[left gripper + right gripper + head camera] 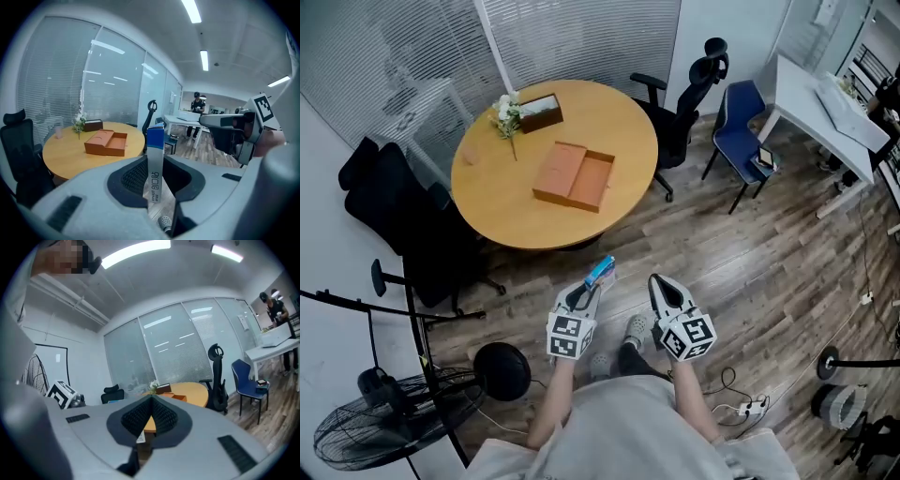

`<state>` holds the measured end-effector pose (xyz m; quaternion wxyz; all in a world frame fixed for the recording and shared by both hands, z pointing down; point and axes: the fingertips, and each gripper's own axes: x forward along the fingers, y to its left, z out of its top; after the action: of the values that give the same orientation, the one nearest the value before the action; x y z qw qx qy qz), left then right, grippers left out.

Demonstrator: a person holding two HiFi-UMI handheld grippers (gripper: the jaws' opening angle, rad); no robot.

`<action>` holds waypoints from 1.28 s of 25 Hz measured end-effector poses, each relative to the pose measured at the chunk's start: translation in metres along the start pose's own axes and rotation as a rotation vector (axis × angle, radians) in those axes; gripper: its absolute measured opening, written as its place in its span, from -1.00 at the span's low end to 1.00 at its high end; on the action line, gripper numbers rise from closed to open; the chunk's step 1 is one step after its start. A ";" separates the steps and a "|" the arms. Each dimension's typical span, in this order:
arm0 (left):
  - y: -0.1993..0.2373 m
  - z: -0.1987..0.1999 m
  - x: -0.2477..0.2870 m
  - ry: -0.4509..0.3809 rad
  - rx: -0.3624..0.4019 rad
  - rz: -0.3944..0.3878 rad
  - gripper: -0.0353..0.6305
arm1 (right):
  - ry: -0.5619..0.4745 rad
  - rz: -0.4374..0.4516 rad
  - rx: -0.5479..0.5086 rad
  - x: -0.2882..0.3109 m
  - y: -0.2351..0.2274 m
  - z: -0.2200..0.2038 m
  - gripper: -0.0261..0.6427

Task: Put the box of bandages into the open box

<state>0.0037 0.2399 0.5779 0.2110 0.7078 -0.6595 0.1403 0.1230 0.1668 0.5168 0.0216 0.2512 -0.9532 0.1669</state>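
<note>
Box of bandages [601, 271]: we record it clamped in the left gripper [584, 294], whose jaws stand partly apart at the carton's narrow width, pads pressed on its two sides. We hold that gripper out before the body, over the wooden floor [750, 272], angled somewhat downward and facing the round table [600, 117]. Beside it we hold the right gripper [659, 284], nearly level, its jaws brought together tip to tip with nothing between them. Appearance of the carton: slim and tall, blue upper band, pale lower face with dark print, standing upright past the jaw tips. We list the open box [575, 176] as orange-brown, lying on the table, well apart from the carton.
</note>
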 end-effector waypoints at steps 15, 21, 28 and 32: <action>-0.003 0.038 0.086 -0.009 -0.029 -0.001 -0.62 | -0.016 -0.008 -0.071 0.027 -0.075 0.034 -0.94; -0.004 0.043 0.115 -0.009 -0.044 -0.008 -0.62 | 0.042 -0.016 -0.055 0.030 -0.092 0.028 -0.94; 0.011 0.052 0.131 -0.015 -0.049 0.000 -0.62 | 0.059 -0.056 -0.040 0.042 -0.113 0.021 -0.94; 0.001 0.052 0.149 -0.010 -0.035 -0.018 -0.62 | 0.065 -0.073 -0.027 0.036 -0.127 0.016 -0.94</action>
<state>0.0124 0.0848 0.6034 0.2214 0.7106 -0.6564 0.1230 0.1543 0.0408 0.5455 0.0621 0.2800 -0.9443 0.1613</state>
